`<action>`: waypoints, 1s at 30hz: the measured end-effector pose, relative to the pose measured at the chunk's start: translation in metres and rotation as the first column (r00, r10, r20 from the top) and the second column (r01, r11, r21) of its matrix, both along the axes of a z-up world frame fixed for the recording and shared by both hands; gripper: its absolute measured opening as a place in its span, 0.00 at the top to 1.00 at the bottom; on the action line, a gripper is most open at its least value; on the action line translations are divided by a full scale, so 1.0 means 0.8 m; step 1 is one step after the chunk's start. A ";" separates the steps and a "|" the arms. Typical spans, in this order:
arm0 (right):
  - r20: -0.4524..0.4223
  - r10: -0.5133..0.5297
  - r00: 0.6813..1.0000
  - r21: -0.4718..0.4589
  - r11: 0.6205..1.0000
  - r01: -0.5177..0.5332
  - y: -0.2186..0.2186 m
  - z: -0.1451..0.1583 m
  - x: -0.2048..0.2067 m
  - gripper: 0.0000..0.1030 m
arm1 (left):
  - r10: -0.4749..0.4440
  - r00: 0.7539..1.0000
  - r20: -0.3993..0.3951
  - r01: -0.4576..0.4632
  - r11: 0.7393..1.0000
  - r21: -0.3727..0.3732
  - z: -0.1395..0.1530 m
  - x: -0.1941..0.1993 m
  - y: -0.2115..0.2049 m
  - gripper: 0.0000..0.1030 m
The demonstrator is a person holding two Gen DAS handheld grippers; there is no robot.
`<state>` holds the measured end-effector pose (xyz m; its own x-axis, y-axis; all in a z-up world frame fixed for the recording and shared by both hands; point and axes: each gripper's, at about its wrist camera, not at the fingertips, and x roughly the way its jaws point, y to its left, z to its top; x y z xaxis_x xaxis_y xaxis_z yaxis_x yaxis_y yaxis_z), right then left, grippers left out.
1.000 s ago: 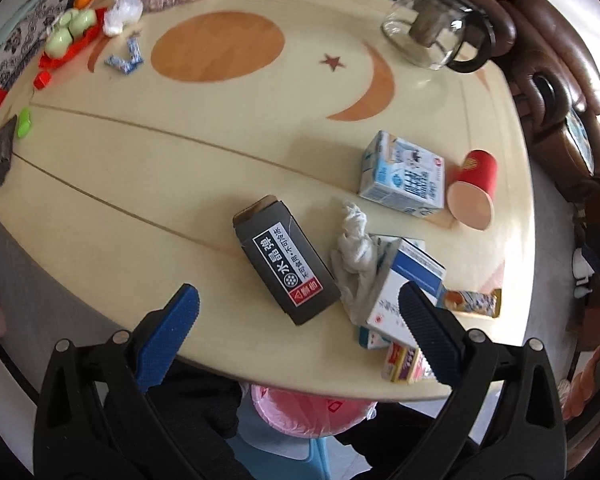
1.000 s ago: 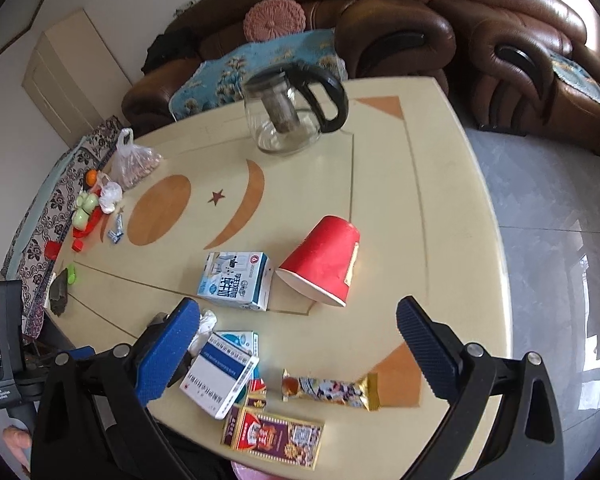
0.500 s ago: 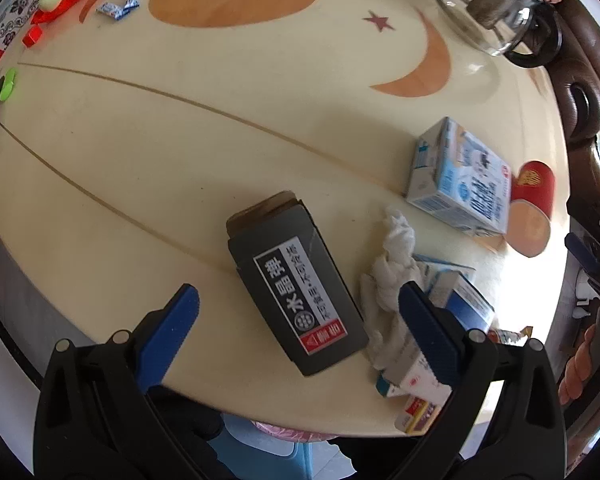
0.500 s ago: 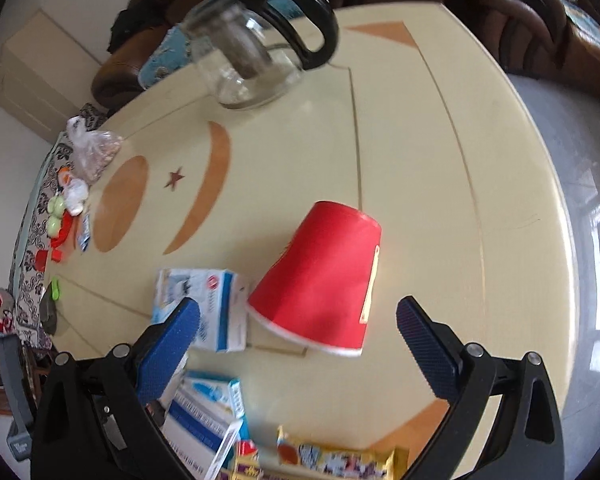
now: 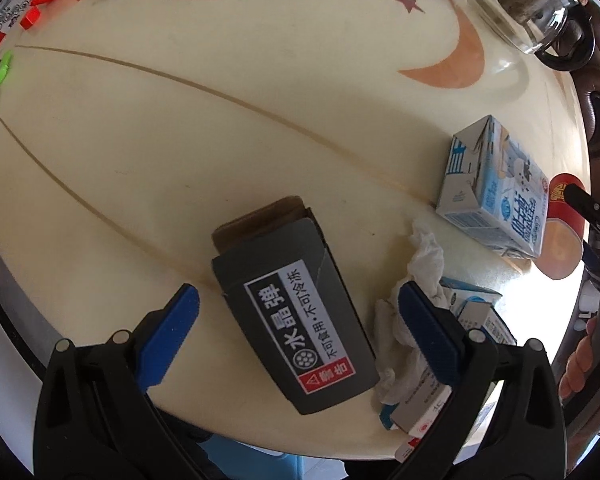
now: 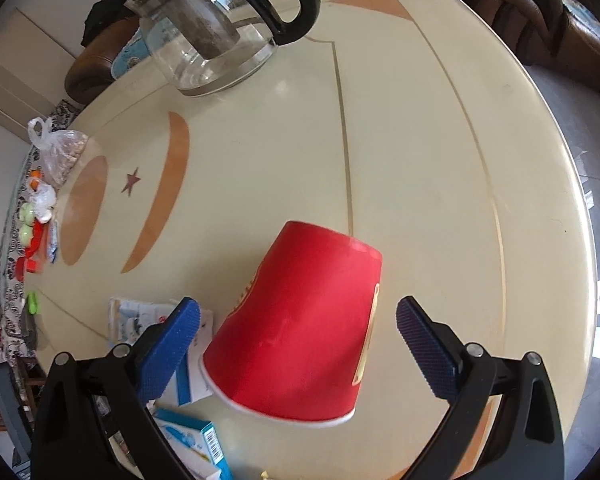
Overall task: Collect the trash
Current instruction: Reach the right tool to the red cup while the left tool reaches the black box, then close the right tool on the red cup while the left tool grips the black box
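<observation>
my left gripper (image 5: 298,334) hung with its fingers spread wide, a dark grey box (image 5: 290,300) lying flat on the table (image 5: 140,140) between them, untouched; a crumpled tissue (image 5: 414,280) lay just right of the box, partly behind the right finger, and beyond it a blue-and-white milk carton (image 5: 496,188) lay on its side; my right gripper (image 6: 298,334) was parted too, a red paper cup (image 6: 304,320) lying on its side between the fingers, mouth towards me, neither finger touching it; farther off stood a glass teapot (image 6: 216,28).
</observation>
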<state>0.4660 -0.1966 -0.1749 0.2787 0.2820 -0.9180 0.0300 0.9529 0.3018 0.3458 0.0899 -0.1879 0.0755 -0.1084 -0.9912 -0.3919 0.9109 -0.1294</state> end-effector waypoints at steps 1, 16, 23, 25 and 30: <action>0.004 0.005 1.000 -0.014 1.000 -0.005 0.003 -0.002 0.002 0.07 | 0.004 1.000 -0.003 -0.004 1.000 -0.006 -0.004 0.005 0.001 0.05; 0.036 0.038 0.999 -0.037 0.999 -0.036 0.012 -0.005 -0.003 0.32 | 0.021 1.000 -0.011 -0.021 0.999 0.036 -0.012 0.008 -0.003 0.27; 0.060 0.056 0.997 -0.053 0.997 -0.053 0.015 0.008 -0.013 0.39 | -0.003 1.000 -0.004 0.003 1.000 -0.007 -0.003 -0.008 0.007 0.41; 0.081 0.053 0.995 -0.062 0.997 -0.048 0.014 0.017 -0.017 0.39 | -0.014 1.000 0.016 0.014 1.000 0.014 0.002 -0.012 0.008 0.41; 0.109 0.052 0.993 -0.076 0.996 -0.044 0.009 0.038 -0.024 0.39 | -0.030 0.997 0.068 0.029 0.999 0.013 0.022 -0.021 0.011 0.41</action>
<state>0.4470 -0.1897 -0.1447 0.3676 0.2310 -0.9008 -0.0464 0.9720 0.2303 0.3293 0.0989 -0.1707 0.1396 -0.0993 -0.9852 -0.3554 0.9237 -0.1434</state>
